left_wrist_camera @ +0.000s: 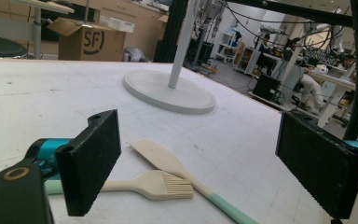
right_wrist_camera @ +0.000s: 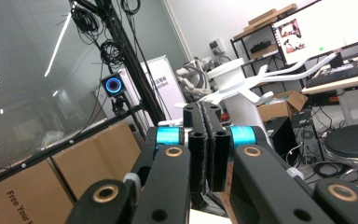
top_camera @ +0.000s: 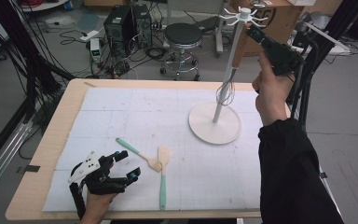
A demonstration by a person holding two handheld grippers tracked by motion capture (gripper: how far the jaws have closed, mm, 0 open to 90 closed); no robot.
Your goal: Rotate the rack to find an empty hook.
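The left gripper (top_camera: pixel 121 169) rests low at the near left of the worktop (top_camera: pixel 51 140), on the white mat (top_camera: pixel 135 107), with its jaws released and wide apart, nothing between them. In the left gripper view its two black pads (left_wrist_camera: pixel 93 158) frame the utensils lying just ahead.

To its right lie a brush (top_camera: pixel 137 153) and a spatula (top_camera: pixel 163 179), both with pale wooden heads and mint-green handles. The brush lies aslant, its bristles pointing right; the spatula lies nearly straight toward the near edge, blade away. Bristles and blade sit just beside each other, perhaps touching.

Farther right and back stands a white rack (top_camera: pixel 214 123): a round base, an upright pole, and hooks spreading from the top.

The right gripper (top_camera: pixel 251 29) is raised high beside the rack's top, its jaws clenched on the brown handle of a whisk (top_camera: pixel 239 51), which hangs down along the pole with its wire loops just above the base. In the right gripper view the pads (right_wrist_camera: pixel 208 144) are pressed together, the white hooks (right_wrist_camera: pixel 256 86) just beyond them.
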